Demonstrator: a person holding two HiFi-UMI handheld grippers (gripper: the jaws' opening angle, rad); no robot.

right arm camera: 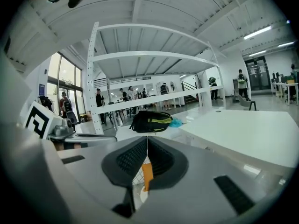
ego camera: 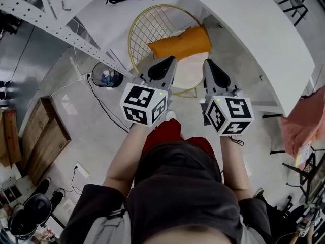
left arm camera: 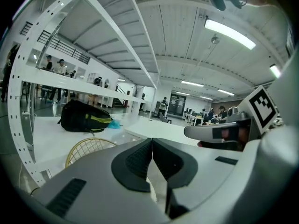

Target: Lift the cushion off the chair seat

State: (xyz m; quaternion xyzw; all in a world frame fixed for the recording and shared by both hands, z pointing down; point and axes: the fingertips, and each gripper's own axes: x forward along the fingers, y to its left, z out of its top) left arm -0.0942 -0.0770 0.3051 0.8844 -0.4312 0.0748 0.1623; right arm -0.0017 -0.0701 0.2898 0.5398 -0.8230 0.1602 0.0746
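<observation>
Below the cushion (ego camera: 180, 43) at upper centre, left gripper (ego camera: 170, 61) and right gripper (ego camera: 208, 63) are held closed, empty, and jaws must be parted before its edge is pinched.

Left gripper (ego camera: 170, 61) and right gripper (ego camera: 207, 63) matt grey plastic, pads (left arm camera: 138, 160) black and ribbed, cushion (ego camera: 180, 43) ahead of them matt orange cloth, chair (ego camera: 150, 23) under it thin yellow metal wire, table (ego camera: 264, 39) beside right gripper smooth white

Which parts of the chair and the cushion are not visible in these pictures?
Chair seat, head view: partly covered by the left hand-held gripper and right hand-held gripper.
Cushion, left gripper view: hidden behind that gripper's own body.
Cushion, right gripper view: only an orange sliver shows below the jaws.
</observation>
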